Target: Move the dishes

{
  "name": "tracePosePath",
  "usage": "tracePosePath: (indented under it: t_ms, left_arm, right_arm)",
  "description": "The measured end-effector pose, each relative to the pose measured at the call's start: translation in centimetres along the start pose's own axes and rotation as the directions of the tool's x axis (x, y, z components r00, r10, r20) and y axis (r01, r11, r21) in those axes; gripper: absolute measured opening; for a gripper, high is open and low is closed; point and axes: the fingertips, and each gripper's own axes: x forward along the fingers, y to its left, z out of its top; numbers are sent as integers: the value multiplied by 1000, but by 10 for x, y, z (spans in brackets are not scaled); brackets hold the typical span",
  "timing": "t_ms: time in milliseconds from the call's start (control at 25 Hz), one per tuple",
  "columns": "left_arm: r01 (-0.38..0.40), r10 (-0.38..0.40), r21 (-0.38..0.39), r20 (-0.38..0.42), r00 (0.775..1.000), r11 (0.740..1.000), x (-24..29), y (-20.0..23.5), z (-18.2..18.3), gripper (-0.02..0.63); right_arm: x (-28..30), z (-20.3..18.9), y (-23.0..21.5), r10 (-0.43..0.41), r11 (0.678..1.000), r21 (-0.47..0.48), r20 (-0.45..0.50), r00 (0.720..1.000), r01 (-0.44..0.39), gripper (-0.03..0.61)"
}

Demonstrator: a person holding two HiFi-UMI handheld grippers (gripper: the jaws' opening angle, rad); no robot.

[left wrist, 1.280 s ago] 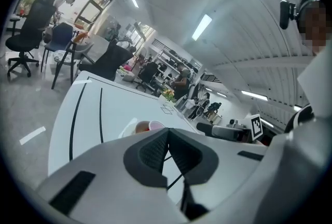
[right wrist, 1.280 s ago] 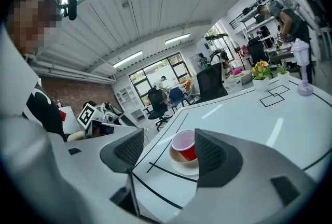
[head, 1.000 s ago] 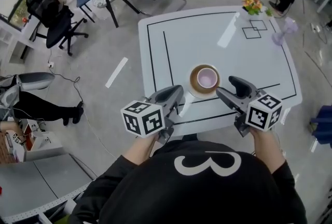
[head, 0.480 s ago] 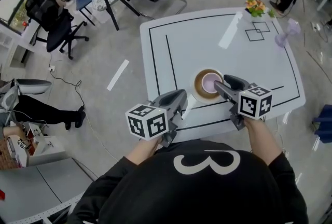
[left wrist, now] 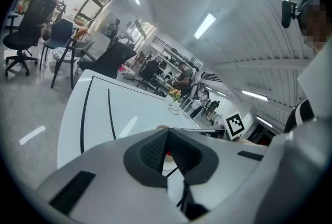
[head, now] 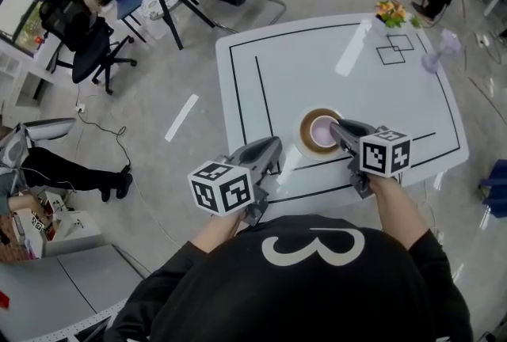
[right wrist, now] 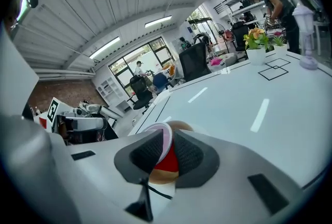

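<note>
closed the right gripper (head: pixel 339 128) just then onto the near rim of the pink bowl (head: pixel 320 130), nested in a brown plate (head: pixel 306 120) near the white table's (head: pixel 317 63) front edge. held the left gripper (head: pixel 273 148) shut and empty, near the plate.

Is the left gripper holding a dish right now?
No, the left gripper has its jaws shut together with nothing between them.

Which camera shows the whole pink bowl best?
The head view: the bowl seen from above, pink inside, nearly all its rim, on a brown plate. The right gripper view shows only rim and red wall between the jaws of the right gripper, which have just been closing. The left gripper view shows barely a red sliver.
</note>
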Motion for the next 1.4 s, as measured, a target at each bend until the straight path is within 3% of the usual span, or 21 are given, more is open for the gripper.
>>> tracePosePath:
  t_ms: [80, 640, 1080, 1400]
  left_arm:
    - [-3, 3, -6, -3, 1000, 1000, 0, 2, -2, 3]
    - [-7, 8, -16, 18, 1000, 1000, 4, -11, -5, 3]
    - [-84, 87, -41, 69, 994, 996, 6, -27, 7, 3]
    - [-123, 131, -85, 93, 987, 989, 12, -35, 15, 3]
  right_arm:
    - [0, 2, -3, -14, 1000, 6, 6, 1000, 14, 24]
    - [-18, 10, 1, 19, 1000, 3, 42, 999, -19, 30]
    - [-46, 56, -8, 81, 995, -63, 75, 994, -76, 34]
    - [-51, 84, -41, 53, 996, -69, 70, 996, -48, 34]
